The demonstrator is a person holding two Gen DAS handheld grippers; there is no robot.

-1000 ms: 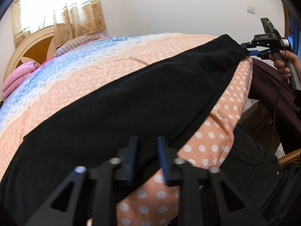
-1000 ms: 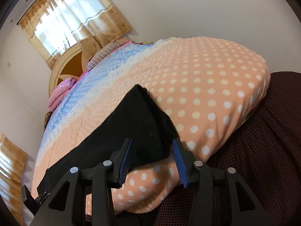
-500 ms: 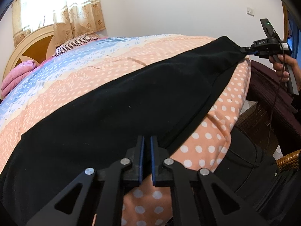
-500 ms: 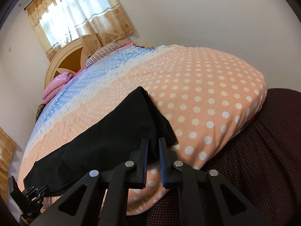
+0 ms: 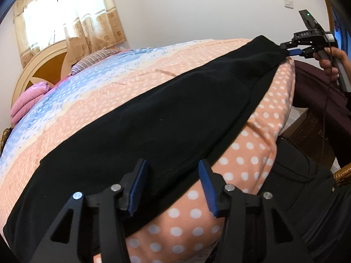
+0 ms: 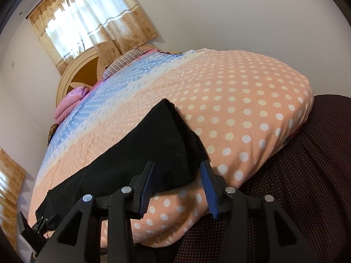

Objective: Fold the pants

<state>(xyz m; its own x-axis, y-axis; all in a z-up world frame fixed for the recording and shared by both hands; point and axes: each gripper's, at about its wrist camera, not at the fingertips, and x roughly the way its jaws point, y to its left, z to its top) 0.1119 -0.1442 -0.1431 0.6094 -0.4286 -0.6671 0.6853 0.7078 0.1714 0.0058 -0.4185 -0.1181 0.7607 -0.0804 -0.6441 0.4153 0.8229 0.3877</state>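
Note:
Black pants (image 5: 153, 131) lie stretched lengthwise along the near edge of the bed. My left gripper (image 5: 172, 166) straddles the edge of the pants at one end. Its jaws are opening and the blue pads (image 5: 137, 188) stand clear of the cloth. At the other end, the right gripper (image 6: 177, 166) is also opening around a corner of the pants (image 6: 142, 149), with its pads off the fabric. In the left wrist view the right gripper (image 5: 292, 50) shows far right, held by a hand (image 5: 331, 65). The left gripper (image 6: 43, 221) appears small at the lower left of the right wrist view.
A peach polka-dot quilt (image 5: 252, 160) with blue stripes covers the bed. A striped pillow (image 5: 92, 62), a pink blanket (image 5: 24, 105) and a headboard (image 5: 43, 65) sit at the far end under a curtained window. A dark dotted cover (image 6: 307, 175) lies right of the bed. A wicker piece (image 5: 342, 174) stands nearby.
Half a second ago both grippers were closed on the near edge of the pants; now both have spread apart. The pants lie much as before.

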